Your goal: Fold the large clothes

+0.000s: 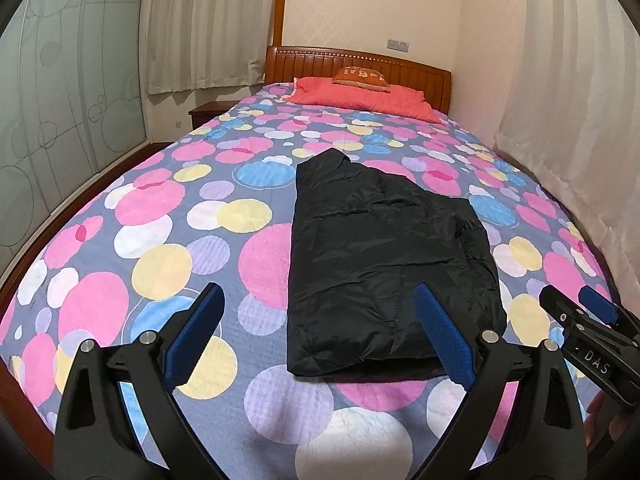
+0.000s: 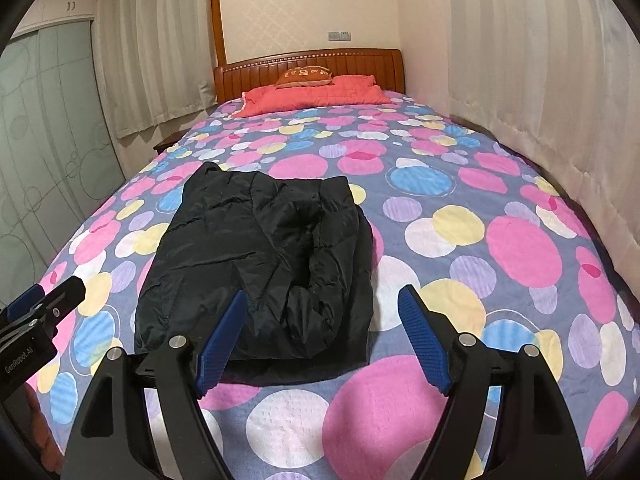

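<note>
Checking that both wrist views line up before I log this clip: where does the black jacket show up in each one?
Left wrist view: the black jacket lies right of centre on the bedspread, beyond the open left tool.
Right wrist view: the black jacket lies left of centre, ahead of the open right tool.
Shared landmark: the orange cushion at the wooden headboard.

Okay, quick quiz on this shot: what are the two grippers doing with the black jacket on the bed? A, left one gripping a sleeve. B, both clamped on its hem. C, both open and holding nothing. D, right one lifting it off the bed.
C: the left gripper and right gripper both have their jaws spread wide, and the black jacket lies folded on the bedspread, ungripped.
</note>
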Motion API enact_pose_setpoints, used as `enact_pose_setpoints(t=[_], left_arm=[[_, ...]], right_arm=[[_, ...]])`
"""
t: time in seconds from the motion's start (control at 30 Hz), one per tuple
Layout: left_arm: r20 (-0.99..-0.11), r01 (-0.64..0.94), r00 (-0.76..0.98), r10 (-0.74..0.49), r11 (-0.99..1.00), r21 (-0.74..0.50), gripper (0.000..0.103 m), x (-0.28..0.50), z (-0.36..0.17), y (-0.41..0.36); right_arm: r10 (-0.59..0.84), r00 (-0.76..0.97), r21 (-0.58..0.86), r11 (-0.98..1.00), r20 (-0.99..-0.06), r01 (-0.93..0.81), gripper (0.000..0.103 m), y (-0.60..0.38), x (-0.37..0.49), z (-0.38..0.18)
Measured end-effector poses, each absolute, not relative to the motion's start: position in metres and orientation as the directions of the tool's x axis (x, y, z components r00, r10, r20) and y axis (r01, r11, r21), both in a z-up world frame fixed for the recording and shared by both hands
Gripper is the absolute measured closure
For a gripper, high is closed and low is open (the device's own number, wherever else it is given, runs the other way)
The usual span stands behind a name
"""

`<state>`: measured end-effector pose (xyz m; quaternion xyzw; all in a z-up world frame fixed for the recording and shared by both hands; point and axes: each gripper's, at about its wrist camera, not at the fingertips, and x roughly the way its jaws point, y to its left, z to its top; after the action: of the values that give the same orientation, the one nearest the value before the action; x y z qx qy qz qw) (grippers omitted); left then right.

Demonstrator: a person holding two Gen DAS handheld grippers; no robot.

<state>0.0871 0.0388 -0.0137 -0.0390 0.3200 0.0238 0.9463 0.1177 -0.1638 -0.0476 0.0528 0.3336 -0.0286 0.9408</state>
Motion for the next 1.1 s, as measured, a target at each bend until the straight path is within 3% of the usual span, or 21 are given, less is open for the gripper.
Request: enact_pose_setpoints(t=[1.1], left_arm=[[-0.611,-0.074,0.791,0.022,0.995,-0.06,0.007,0.0846,-0.0143,0.035]], right_arm=[[-0.018,0.778,0.082,0.993,-0.628,0.09,0.026,-0.1614,0.1174,-0.0469]])
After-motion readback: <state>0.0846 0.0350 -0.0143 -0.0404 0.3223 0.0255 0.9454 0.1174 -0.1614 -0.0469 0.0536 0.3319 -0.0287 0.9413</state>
